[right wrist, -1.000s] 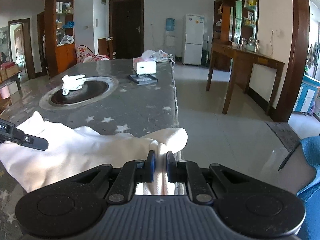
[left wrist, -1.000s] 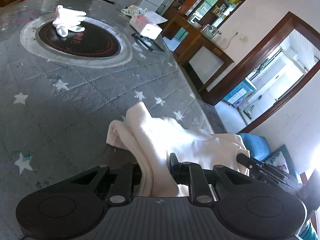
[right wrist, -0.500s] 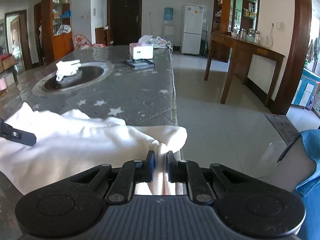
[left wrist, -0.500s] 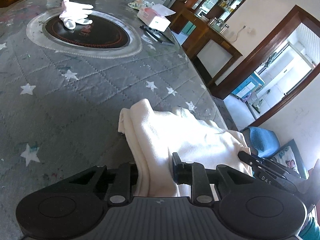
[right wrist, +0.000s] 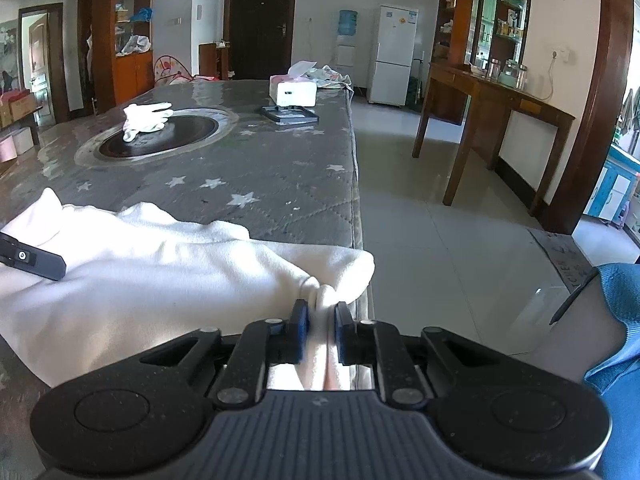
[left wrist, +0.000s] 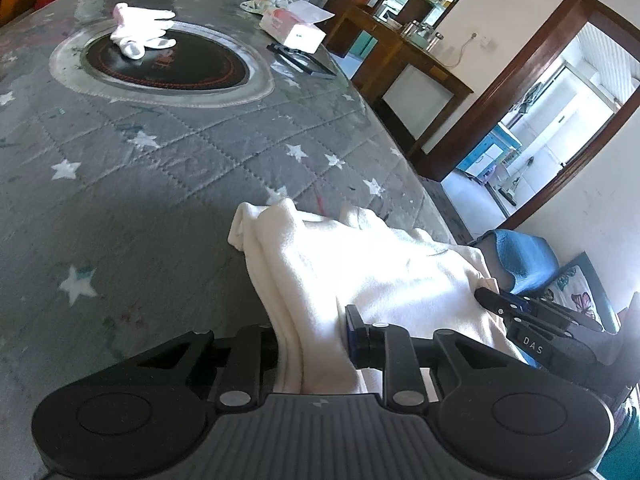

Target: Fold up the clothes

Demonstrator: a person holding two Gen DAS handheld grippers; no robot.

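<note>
Lying in a loose heap along the near edge of the grey star-patterned worktop, a cream garment filled the 6 o'clock part of both wrist views, one end draped over the worktop's corner. The left tool straddled a thick fold of the cloth at its left end; its jaws had just been opening, and whether the pads pressed the fabric could not be told, one of them being hidden behind the fold. The right tool stood at the garment's right end, a bunched pinch of cloth between its blue pads; its jaws too had just been parting, though the pads appeared to touch the fabric on both sides. Each tool's black finger showed in the other's view, at 4 o'clock from the left wrist and at 9 o'clock from the right. At 11 o'clock on the worktop a pair of white gloves rested on a round black inset, with a tissue box and a dark tray at 12 o'clock. A blue sleeve edged in at 3 o'clock
</note>
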